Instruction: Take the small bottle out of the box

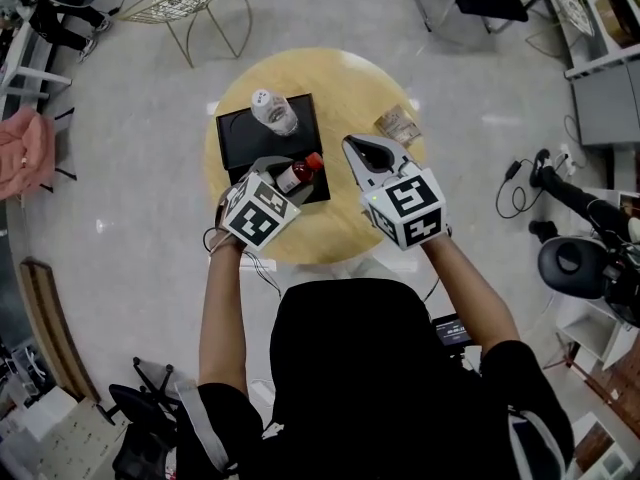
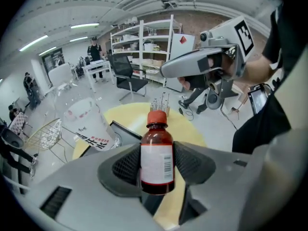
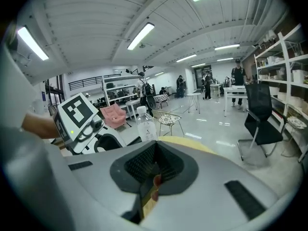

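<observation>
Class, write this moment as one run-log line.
left gripper: shut on small brown red-capped bottle | right gripper: shut, empty | black box: on round wooden table

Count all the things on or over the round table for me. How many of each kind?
Bottles: 2, a small brown bottle and a clear bottle
Boxes: 1, a black box
Packets: 1, a packet
Grippers: 2, the left gripper holding the small brown bottle, and the right gripper
Total: 6

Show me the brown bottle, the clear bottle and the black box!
brown bottle (image 2: 156,160), left gripper view, white label.
clear bottle (image 1: 279,117), head view, its side.
black box (image 1: 243,140), head view, bare floor.
</observation>
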Available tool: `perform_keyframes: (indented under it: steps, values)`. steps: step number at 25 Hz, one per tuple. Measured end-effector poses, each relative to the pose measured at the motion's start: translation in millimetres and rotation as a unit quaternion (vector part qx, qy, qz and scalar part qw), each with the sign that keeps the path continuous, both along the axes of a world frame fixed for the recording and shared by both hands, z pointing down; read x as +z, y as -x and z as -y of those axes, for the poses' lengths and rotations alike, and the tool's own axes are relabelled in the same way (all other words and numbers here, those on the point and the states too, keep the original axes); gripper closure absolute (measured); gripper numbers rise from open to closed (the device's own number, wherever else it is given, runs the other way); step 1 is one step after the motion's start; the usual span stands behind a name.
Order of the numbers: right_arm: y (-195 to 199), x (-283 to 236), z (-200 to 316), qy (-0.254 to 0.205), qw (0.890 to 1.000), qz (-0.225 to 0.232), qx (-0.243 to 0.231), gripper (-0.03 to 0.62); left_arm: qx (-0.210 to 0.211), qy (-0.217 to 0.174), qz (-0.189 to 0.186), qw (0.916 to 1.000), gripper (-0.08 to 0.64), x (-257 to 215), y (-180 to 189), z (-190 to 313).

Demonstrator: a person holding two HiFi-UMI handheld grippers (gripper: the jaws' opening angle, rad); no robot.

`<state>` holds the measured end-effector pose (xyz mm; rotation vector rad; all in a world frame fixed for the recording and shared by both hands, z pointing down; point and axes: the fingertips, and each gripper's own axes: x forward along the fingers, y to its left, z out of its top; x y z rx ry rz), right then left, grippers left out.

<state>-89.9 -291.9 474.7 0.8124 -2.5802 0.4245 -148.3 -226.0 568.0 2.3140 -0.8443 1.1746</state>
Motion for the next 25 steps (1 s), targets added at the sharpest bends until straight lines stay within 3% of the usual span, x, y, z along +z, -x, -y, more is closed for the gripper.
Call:
perform_keyframes:
  steps: [5, 10, 16, 25]
  values:
    - [-3.6, -17.9, 3.4, -0.02, 1.0, 0.008, -0.011, 0.592, -0.057, -0.047, -0.032, 0.9967, 0.337, -31.7, -8.5, 6.1]
    - [-12.8, -33.1, 7.8, -0.036, 0.999, 0.018, -0.02, 0.592, -0.105, -0.1, -0.061, 0.9876, 0.337, -68.8, -20.2, 10.1]
    - [-11.7, -42.7, 5.6, -0.049, 0.998, 0.024, -0.044, 0.592, -0.158, -0.165, -0.081, 0.9702, 0.337, -102.3, -23.2, 8.0]
    - [4.6, -59.0, -5.7, -0.057, 0.996, 0.037, -0.057, 0.592, -0.214, -0.247, -0.135, 0.9354, 0.337, -158.1, -3.4, 2.2]
